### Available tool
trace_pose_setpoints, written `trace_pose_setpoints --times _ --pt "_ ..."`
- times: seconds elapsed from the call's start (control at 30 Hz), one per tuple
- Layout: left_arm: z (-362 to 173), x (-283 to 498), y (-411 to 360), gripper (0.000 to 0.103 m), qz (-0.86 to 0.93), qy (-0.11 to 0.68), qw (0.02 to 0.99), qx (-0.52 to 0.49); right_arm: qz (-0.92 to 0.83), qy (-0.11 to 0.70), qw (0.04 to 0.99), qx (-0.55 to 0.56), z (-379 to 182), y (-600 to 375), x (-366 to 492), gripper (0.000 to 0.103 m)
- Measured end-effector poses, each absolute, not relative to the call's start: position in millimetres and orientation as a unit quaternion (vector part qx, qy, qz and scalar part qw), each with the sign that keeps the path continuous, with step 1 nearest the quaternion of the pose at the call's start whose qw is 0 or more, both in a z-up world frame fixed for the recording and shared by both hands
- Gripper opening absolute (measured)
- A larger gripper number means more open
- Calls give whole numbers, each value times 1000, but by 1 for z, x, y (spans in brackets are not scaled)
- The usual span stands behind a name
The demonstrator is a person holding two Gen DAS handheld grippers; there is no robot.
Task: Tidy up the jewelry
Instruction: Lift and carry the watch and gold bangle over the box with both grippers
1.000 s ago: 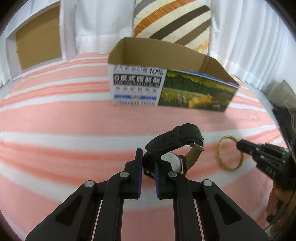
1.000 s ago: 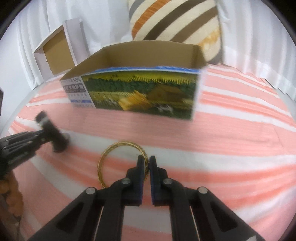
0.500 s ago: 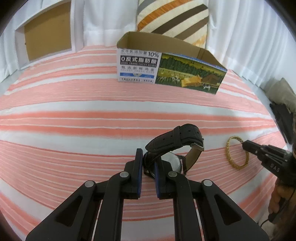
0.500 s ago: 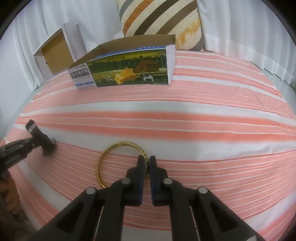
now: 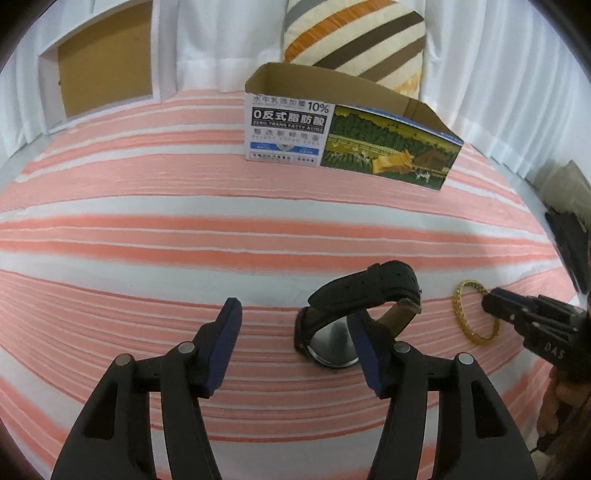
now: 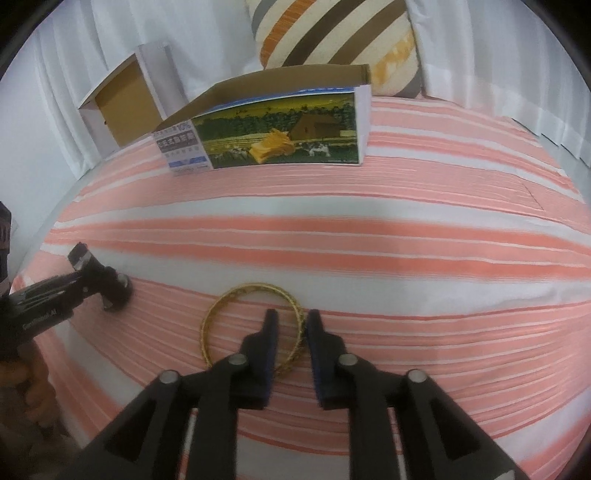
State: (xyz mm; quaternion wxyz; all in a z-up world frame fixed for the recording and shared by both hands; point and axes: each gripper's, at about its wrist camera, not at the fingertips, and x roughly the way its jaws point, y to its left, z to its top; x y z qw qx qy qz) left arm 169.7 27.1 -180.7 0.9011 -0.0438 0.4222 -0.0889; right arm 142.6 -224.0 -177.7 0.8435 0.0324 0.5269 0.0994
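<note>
Watch (image 5: 354, 317) sits on the striped bedspread (image 5: 147, 229), just by the right finger of the left gripper (image 5: 295, 332), whose jaws are spread wide. Bangle (image 6: 255, 325) lies flat nearby; the right gripper (image 6: 288, 332) straddles its rim, jaws parted. The box (image 6: 273, 129) stands well back, with lots of bare cloth between.

The bed (image 5: 147, 229) is covered with a spread striped in salmon pink and white. On its near part lie a black-strapped wristwatch (image 5: 354, 314), resting on its side with the strap looped upward, and just to its right, apart from it, a gold bangle (image 5: 465, 314) lying flat. Farther back stands an open printed carton (image 6: 273, 144), with a striped cushion (image 6: 332, 33) behind it and an open white box (image 6: 122, 103) off to the left.
</note>
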Motion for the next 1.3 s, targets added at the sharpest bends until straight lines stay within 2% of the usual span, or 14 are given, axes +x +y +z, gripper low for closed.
trace_pose_setpoints --times 0.1,0.17,0.23,0.27,0.33,0.37,0.4,0.43,1.03,1.3 --pt "-185 173 26 59 -88 427 899 -42 95 524 846 13 -178 -217 141 26" --pt "-186 175 25 51 -93 427 899 -43 90 520 850 -3 -179 -213 140 26" --pt "-185 176 22 33 -95 422 901 -39 87 516 852 -20 -180 -209 141 26" --pt "-183 177 20 11 -96 420 902 -32 86 515 853 -28 -180 -208 142 26" --pt "-182 178 15 10 -88 420 903 -17 83 511 855 -44 -182 -206 143 22" --pt "-181 178 14 10 -88 420 903 -17 80 511 855 -48 -182 -207 144 12" --pt "-180 178 13 9 -86 421 903 -15 79 514 853 -43 -181 -209 146 6" --pt "-179 177 12 9 -84 422 903 -12 80 519 851 -27 -181 -213 148 5" --pt "-152 167 14 9 -89 420 903 -25 90 505 858 25 -146 -217 142 6" --pt "-114 169 25 9 -108 417 900 -69 89 489 866 53 -120 -227 147 6"
